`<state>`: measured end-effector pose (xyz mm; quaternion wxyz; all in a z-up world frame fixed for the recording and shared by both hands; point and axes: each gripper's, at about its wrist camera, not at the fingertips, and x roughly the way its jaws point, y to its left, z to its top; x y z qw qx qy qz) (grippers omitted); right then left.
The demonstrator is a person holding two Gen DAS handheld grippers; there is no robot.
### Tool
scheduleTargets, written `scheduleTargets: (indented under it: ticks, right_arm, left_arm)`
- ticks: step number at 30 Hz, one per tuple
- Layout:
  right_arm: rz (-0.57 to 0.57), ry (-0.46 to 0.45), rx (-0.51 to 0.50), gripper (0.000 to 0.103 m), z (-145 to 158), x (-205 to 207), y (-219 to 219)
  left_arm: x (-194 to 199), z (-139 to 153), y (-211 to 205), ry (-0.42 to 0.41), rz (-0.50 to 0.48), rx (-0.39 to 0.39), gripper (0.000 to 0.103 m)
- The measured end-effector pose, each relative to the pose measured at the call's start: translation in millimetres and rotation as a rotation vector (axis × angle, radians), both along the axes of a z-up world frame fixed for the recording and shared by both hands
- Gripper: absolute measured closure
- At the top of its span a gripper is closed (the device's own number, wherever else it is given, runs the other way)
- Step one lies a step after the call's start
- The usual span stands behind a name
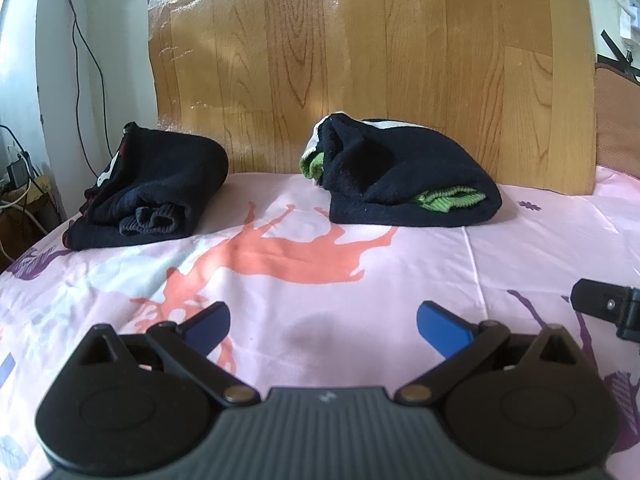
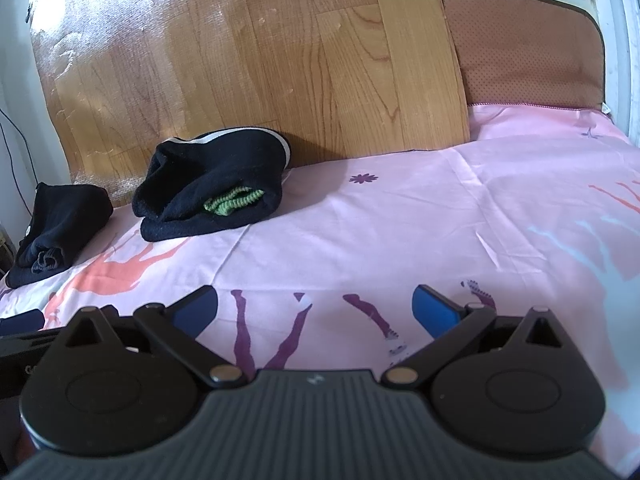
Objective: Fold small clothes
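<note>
Two folded dark garments lay on the pink printed bedsheet (image 1: 400, 264) against a wood-grain board (image 1: 360, 60): a black bundle with green ribbed trim (image 1: 412, 184) showing from its fold, and, well apart to its left, a second black bundle (image 1: 156, 192), its far edge hard to make out. The left tool (image 1: 323, 322) and right tool (image 2: 316, 308) hovered near the sheet, fingers spread wide, holding nothing.
</note>
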<state>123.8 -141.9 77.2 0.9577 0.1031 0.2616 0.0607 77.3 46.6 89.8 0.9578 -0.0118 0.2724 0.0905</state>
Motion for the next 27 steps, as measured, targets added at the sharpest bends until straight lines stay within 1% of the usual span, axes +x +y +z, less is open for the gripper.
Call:
scheduleTargets:
  ticks: [13,18,27]
  right_arm:
    - [0.002,-0.001,0.003,0.000,0.1,-1.1,-0.6]
    - [0.004,0.002,0.007,0.000,0.5,-0.9,-0.9]
    - [0.003,0.001,0.007,0.000,0.5,-1.2,-0.8]
  left_arm:
    - [2.1,-1.3,-3.3,0.009,0.022,0.034,0.000]
    - [2.3,-1.5,-4.7,0.009,0.016,0.048,0.000]
    - [1.6,-1.4,-3.7,0.009,0.013,0.038,0.000]
